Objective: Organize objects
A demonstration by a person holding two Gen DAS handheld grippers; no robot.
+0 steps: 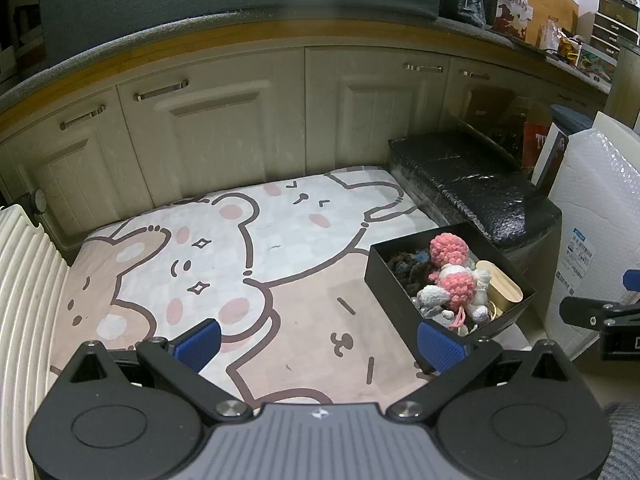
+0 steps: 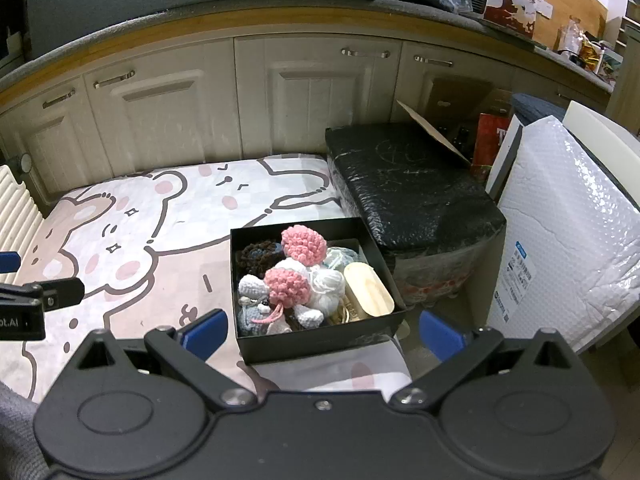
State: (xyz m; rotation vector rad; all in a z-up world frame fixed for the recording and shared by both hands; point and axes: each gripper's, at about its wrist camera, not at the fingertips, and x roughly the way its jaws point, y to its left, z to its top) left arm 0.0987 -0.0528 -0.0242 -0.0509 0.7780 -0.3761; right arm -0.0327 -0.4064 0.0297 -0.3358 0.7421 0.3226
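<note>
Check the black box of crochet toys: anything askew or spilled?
Nothing spilled. The black cardboard box sits at the cartoon bear mat's right edge, heaped: a pink crochet ball rises above the rim. Left gripper and right gripper are open, empty.

The left gripper (image 1: 318,342) was matte black, with two round housings flanking a ribbed grey centre panel that bore a small diamond mark. Silver screws sat either side of that panel, at the roots of angular black link arms. Its fingers (image 1: 199,343) wore ribbed blue pads. The right gripper (image 2: 322,330) had the same black discs, triangular cut-outs and blue pads, but a plain black centre with one small screw. Seen from the right wrist, the left unit's side carried white lettering, only partly readable.
</note>
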